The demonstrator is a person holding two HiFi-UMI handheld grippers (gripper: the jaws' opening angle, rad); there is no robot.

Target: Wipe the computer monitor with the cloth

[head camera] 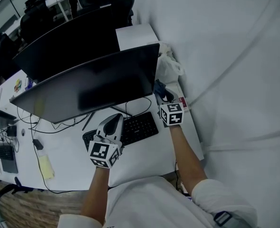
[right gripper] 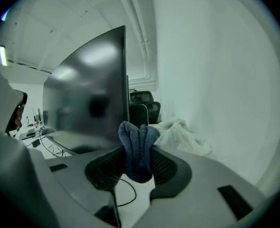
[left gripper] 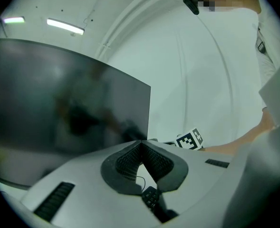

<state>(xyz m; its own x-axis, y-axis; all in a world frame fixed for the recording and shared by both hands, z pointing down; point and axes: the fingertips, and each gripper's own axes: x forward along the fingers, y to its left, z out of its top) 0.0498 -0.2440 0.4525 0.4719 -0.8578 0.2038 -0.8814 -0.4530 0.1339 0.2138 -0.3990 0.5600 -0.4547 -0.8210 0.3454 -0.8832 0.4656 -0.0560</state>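
A dark curved monitor stands on the white desk; it also fills the left of the left gripper view as a dark screen and shows in the right gripper view. My right gripper is shut on a folded blue cloth, held near the monitor's right edge. My left gripper is shut with nothing in it, low in front of the screen, above the keyboard.
A crumpled white bag lies at the desk's right end by the white wall. A second monitor stands behind the first. Cables, a small keyboard and a yellow item lie at the left.
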